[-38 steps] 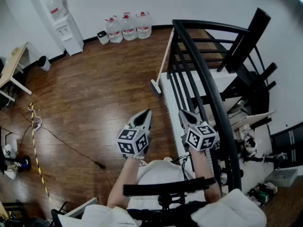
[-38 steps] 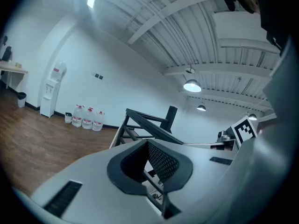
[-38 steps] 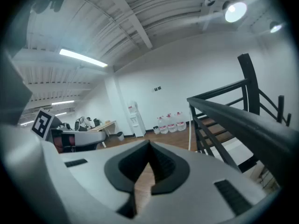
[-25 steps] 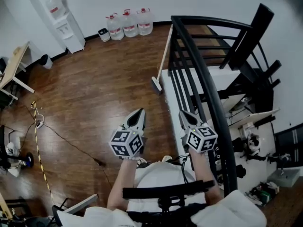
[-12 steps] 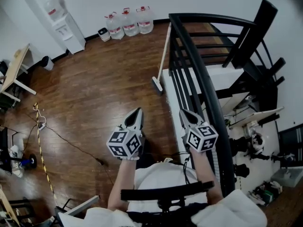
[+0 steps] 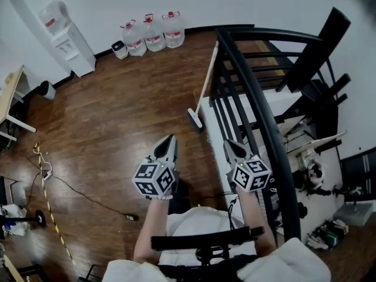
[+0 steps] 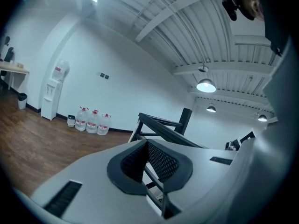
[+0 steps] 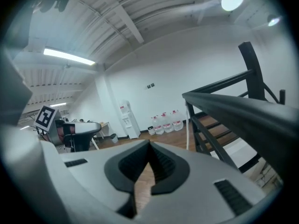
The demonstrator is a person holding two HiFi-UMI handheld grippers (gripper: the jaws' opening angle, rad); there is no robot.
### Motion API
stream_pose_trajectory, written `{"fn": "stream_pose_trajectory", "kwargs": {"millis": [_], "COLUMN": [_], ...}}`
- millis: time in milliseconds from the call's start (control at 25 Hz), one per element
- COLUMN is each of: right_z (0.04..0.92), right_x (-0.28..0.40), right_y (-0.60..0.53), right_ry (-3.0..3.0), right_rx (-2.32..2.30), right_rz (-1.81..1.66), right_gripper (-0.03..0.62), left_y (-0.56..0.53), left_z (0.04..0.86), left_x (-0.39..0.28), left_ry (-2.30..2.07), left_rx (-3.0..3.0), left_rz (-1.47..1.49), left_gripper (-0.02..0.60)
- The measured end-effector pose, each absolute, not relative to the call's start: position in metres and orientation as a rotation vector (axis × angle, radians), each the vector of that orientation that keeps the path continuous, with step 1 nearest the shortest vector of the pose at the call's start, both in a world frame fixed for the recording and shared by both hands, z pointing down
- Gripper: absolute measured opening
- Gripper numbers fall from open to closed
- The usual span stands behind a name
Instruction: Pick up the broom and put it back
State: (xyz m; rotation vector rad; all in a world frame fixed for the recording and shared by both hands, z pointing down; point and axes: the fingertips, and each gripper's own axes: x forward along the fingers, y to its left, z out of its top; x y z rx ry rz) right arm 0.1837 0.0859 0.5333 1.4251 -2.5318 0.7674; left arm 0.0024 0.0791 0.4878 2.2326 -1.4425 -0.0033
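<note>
- Against a second ago the head view has slid: the water bottles (image 6: 154,31) sit further toward the upper left, and the broom (image 6: 204,84) has its head slightly lower in frame, nearer both grippers
- I read this as an approach under way, with the pickup not begun
- The left gripper (image 6: 169,138) and right gripper (image 6: 228,143), at lower centre, have their jaws pressed together on nothing
- The broom's thin pale handle leans on the black stair railing (image 6: 252,81) just above centre; its flat head rests on the wooden floor (image 6: 117,110)
</note>
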Motion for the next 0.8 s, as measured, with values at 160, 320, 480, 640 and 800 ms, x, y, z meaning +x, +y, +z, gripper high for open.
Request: {"fn": "stream_pose_trajectory", "kwargs": {"millis": [160, 320, 480, 640, 800], "right_z": [0.531, 0.530, 0.526, 0.519, 0.519], "right_x": [0.146, 0.110, 0.077, 0.058, 0.063], "right_y": [0.023, -0.031, -0.077, -0.102, -0.121], "right_ry": [-2.493, -2.456, -2.439, -2.423, -2.392], "right_rx": [1.464, 1.506, 1.553, 1.582, 1.616], "right_rz": [0.798, 0.820, 0.802, 0.767, 0.759], "right_gripper": [0.008, 0.008, 0.008, 0.008, 0.008], "left_y": [0.013, -0.044, -0.085, -0.117, -0.148], "left_z": [0.487, 0.493, 0.500, 0.499, 0.497], "left_x": [-0.031, -0.059, -0.080, -0.090, -0.085], "left_ry": [-1.384, -1.310, -1.229, -1.171, -1.136], "left_rx": [2.239, 2.255, 2.281, 2.310, 2.327], "left_rz": [0.016, 0.052, 0.066, 0.064, 0.058], "left_gripper": [-0.006, -0.006, -0.006, -0.006, -0.006]}}
